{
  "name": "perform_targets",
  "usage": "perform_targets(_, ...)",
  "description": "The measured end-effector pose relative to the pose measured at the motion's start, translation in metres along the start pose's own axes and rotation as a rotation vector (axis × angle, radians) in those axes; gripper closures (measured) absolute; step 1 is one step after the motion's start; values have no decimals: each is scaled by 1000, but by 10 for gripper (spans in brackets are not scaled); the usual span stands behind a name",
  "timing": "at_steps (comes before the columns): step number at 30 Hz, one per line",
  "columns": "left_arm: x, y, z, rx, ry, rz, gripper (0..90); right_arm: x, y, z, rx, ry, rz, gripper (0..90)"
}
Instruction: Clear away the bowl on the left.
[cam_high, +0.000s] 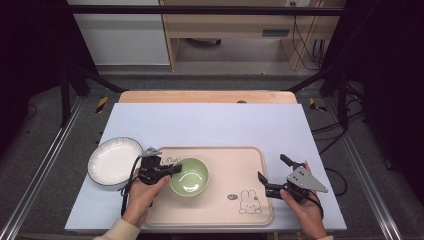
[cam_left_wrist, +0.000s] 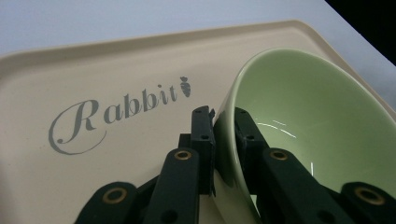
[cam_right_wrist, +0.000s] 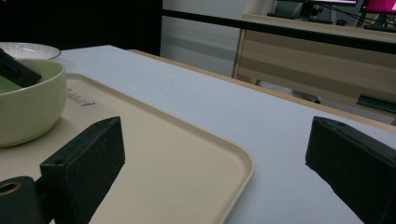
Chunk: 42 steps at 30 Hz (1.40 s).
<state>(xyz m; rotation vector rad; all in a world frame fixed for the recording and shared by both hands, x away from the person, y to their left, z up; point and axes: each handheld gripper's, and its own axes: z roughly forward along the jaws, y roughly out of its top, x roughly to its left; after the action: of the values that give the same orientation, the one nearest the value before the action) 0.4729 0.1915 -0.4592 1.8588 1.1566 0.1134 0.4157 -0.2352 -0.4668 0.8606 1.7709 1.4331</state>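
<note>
A light green bowl (cam_high: 189, 176) (cam_left_wrist: 299, 121) (cam_right_wrist: 25, 105) sits on the left half of a beige tray (cam_high: 235, 170) (cam_left_wrist: 93, 60) (cam_right_wrist: 163, 158) printed with "Rabbit" and a bunny. My left gripper (cam_high: 175, 169) (cam_left_wrist: 223, 122) is shut on the bowl's left rim, one jaw inside and one outside. My right gripper (cam_high: 274, 169) (cam_right_wrist: 215, 149) stands open over the tray's right edge, nothing between its jaws.
A white ribbed plate (cam_high: 114, 162) (cam_right_wrist: 28, 49) lies on the pale table cover (cam_high: 210, 122) just left of the tray. Beyond the table's far edge are a wooden desk (cam_high: 235, 25) and a dark frame.
</note>
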Motion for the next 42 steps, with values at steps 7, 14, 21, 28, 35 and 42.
perform_targets(7, 0, 1, 1, 7, 9, 9, 814, 0, 0, 0, 3, 2, -2, 48)
perform_targets(14, -2, 2, 2, 22, 21, 30, 818, 0, -1, 0, 7, 3, -1, 49)
perform_targets(21, -1, 2, 3, 20, 22, 33, 818, 0, -1, 1, 7, 2, -1, 50)
perform_targets(28, -4, 2, 3, 23, 43, 56, 800, 0, -1, 1, 9, 3, -1, 51)
perform_targets(35, -5, 3, 0, -1, 62, 70, 763, 0, -1, 1, 12, 5, 0, 51)
perform_targets(42, -11, 6, -3, -8, 88, 118, 692, 0, -1, 1, 15, 6, 1, 51)
